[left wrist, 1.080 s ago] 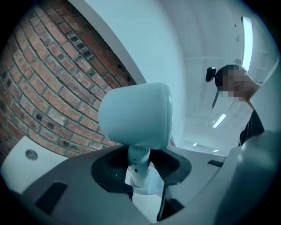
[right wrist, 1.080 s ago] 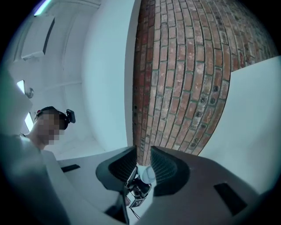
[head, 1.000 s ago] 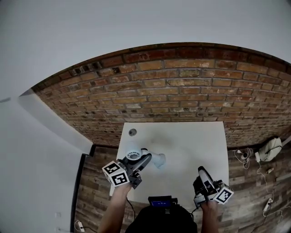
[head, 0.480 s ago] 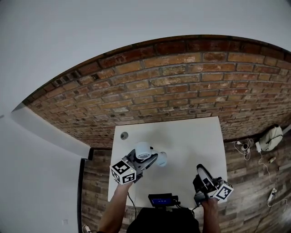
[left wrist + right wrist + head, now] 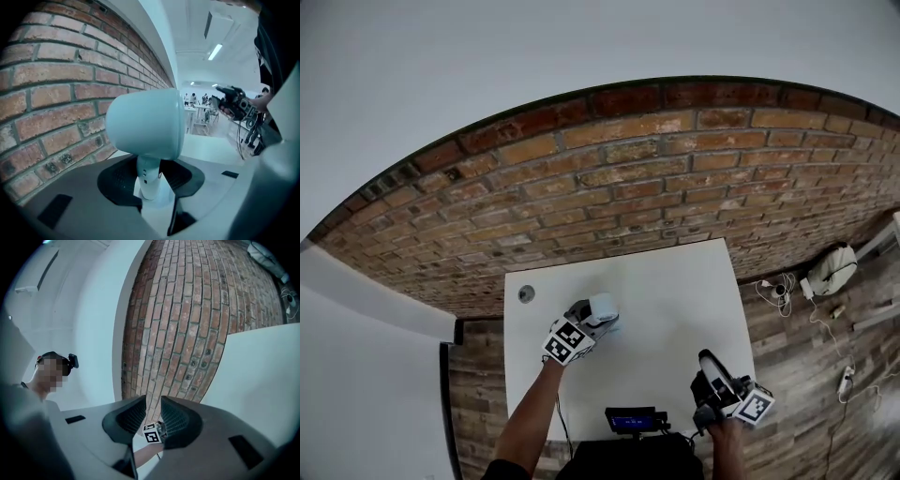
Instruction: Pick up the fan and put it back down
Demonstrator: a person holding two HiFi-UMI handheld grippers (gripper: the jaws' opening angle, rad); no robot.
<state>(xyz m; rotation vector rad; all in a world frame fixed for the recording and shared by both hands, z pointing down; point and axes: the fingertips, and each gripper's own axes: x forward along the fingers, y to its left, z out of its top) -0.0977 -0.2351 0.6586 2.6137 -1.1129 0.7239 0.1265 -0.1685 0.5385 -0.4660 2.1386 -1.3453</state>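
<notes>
Left hand-held gripper [image 5: 152,177] clamps the fan's [image 5: 145,124] thin stem; its heavy head could topple it on the bench [image 5: 675,300].

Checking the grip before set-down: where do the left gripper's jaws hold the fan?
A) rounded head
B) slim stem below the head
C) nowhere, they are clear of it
B: in the left gripper view the left gripper clamps the fan by its narrow white stem, head above the jaws.

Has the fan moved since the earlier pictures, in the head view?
Yes. Held in the left tool, the fan now shows further right of the round hole in the table, almost level with it; earlier it was below the hole.
</notes>
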